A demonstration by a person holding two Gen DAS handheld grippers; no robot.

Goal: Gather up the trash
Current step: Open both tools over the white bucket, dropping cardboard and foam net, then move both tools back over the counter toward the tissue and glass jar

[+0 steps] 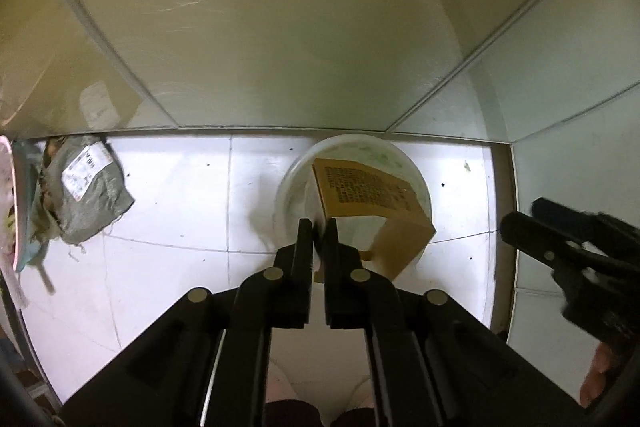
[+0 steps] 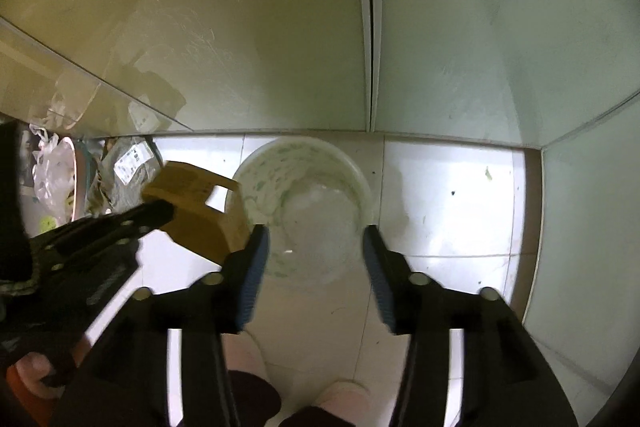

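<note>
My left gripper (image 1: 319,227) is shut on a brown cardboard box (image 1: 372,203) with black print and holds it above a white bucket (image 1: 416,183) on the tiled floor. In the right wrist view the box (image 2: 196,207) hangs at the bucket's (image 2: 280,155) left rim, held by the left gripper (image 2: 166,211). My right gripper (image 2: 316,247) is open and empty, above the bucket's near side. It shows at the right in the left wrist view (image 1: 520,231). A grey parcel bag with a label (image 1: 88,187) lies on the floor at the left.
Pale glossy wall panels (image 1: 280,27) stand right behind the bucket, with a corner at the right. A pile of plastic bags and a round bin rim (image 2: 60,171) sit at the far left. My feet (image 2: 340,399) show at the bottom.
</note>
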